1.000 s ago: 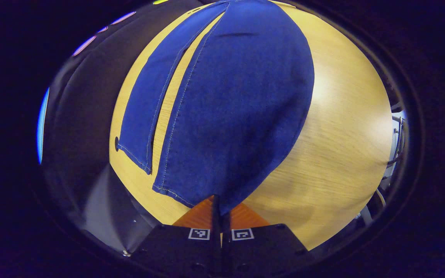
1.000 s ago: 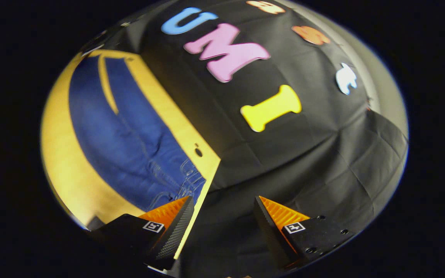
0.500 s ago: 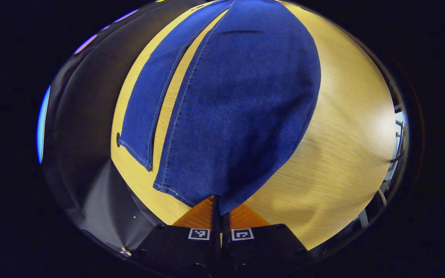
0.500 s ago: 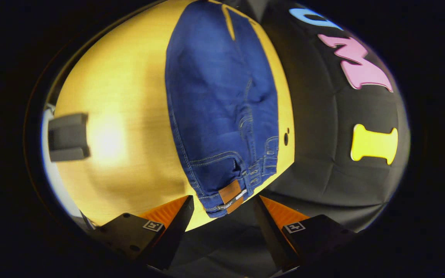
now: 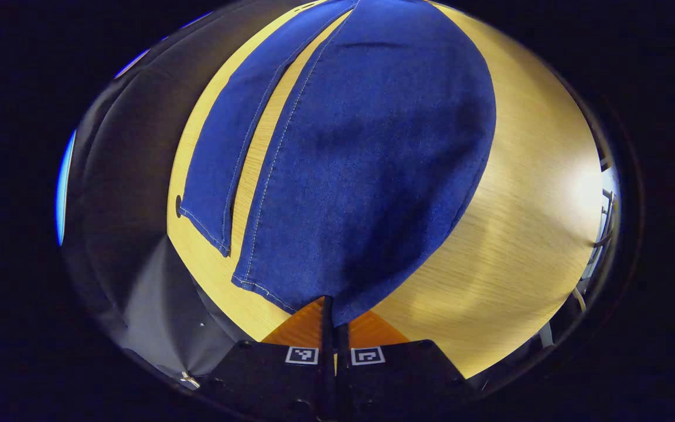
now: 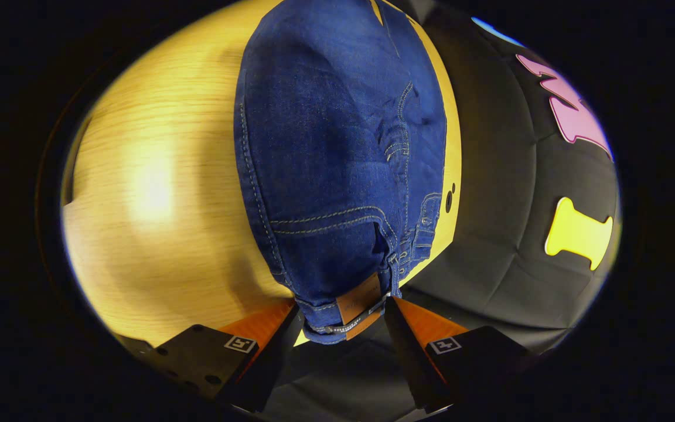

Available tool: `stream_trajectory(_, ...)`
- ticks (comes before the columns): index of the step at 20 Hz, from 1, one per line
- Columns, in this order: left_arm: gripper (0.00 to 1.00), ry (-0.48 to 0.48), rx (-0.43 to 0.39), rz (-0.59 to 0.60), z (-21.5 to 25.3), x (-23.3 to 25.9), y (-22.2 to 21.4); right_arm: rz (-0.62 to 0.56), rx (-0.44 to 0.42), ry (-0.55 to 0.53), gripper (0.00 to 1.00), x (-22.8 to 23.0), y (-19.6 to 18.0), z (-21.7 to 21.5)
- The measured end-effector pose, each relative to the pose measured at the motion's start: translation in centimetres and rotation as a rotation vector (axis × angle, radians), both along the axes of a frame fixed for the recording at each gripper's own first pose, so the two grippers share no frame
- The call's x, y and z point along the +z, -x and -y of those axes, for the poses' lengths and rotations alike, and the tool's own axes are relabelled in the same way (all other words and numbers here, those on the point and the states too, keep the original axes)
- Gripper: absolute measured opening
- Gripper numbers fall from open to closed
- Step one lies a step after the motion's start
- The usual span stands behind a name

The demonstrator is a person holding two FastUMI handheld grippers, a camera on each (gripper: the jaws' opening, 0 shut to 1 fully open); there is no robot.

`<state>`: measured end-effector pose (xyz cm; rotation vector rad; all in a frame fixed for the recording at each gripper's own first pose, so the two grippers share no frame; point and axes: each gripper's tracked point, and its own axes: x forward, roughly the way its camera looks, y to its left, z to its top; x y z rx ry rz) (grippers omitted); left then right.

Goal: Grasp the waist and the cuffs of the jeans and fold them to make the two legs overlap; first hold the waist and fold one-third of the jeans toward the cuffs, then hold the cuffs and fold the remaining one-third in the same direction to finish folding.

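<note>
While the dark blue denim jeans [image 5: 367, 158] lie spread along the pale wooden counter [image 5: 525, 234], the left gripper view has the left gripper [image 5: 335, 316] with its fingers pressed together on the near corner of one trouser leg's hemmed cuff [image 5: 290, 290]. The second leg [image 5: 226, 158] lies flat beside it with its own cuff free, a strip of counter showing between the two.

In the right gripper view, the right gripper [image 6: 343, 319] has its fingers wide apart, straddling the waistband [image 6: 343, 316] with its brown leather patch [image 6: 360, 300]; whether either finger touches the denim I cannot tell. The waist overhangs the counter's near edge, beside the black cloth wall [image 6: 519, 234].

To do this step well, I judge the right fingers should close squarely on the waistband near the side seam, then both ends should lift together, carrying the held leg over the free one so edges match.

The cuffs and the gap between the legs appear from the left; pockets, belt loops and patch appear from the right.
</note>
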<state>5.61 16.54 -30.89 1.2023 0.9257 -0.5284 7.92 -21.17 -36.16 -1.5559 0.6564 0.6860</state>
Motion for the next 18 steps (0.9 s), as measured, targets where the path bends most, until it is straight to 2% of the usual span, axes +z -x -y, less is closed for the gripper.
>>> stream_trajectory(1, 0.06, -0.006, 0.0, -0.002, 0.0, 0.0, 0.0, -0.003, -0.009, 0.009, 0.86, -0.2, -0.3, -0.1)
stream_trajectory(2, 0.06, -0.01, -0.001, -0.003, 0.0, 0.0, 0.0, -0.018, -0.015, 0.012, 0.75, -0.6, -0.4, -0.3)
stream_trajectory(3, 0.06, -0.015, -0.001, -0.004, -0.1, 0.0, 0.0, -0.024, -0.019, 0.018, 0.69, -0.9, -0.5, -0.5)
stream_trajectory(4, 0.06, -0.017, 0.001, -0.005, 0.0, 0.0, 0.0, -0.035, -0.018, 0.028, 0.51, -1.6, -0.7, -0.6)
stream_trajectory(6, 0.06, -0.018, 0.008, -0.005, 0.0, 0.0, 0.0, -0.015, -0.008, 0.046, 0.25, -1.6, -1.3, -0.9)
stream_trajectory(7, 0.06, -0.017, 0.012, -0.001, 0.1, 0.0, 0.0, -0.027, -0.036, 0.036, 0.14, -1.3, -1.0, -0.8)
stream_trajectory(9, 0.06, -0.019, 0.022, 0.013, 0.0, 0.0, 0.0, -0.068, -0.104, -0.022, 0.11, -1.4, -0.8, -0.9)
stream_trajectory(10, 0.06, -0.022, 0.031, 0.02, 0.1, 0.0, 0.0, -0.076, -0.113, -0.038, 0.11, -1.4, -0.8, -0.9)
stream_trajectory(14, 0.06, 0.001, 0.044, 0.015, 0.5, -0.2, 1.6, -0.091, -0.031, 0.015, 0.11, -1.3, 1.5, -0.2)
stream_trajectory(17, 0.09, 0.057, 0.084, -0.045, 1.0, -0.1, 1.6, -0.141, -0.024, 0.015, 0.11, -1.2, 1.2, -0.3)
stream_trajectory(18, 0.06, 0.086, 0.095, -0.089, 1.5, -0.2, 1.8, -0.164, -0.031, 0.011, 0.1, -1.2, 0.8, -0.3)
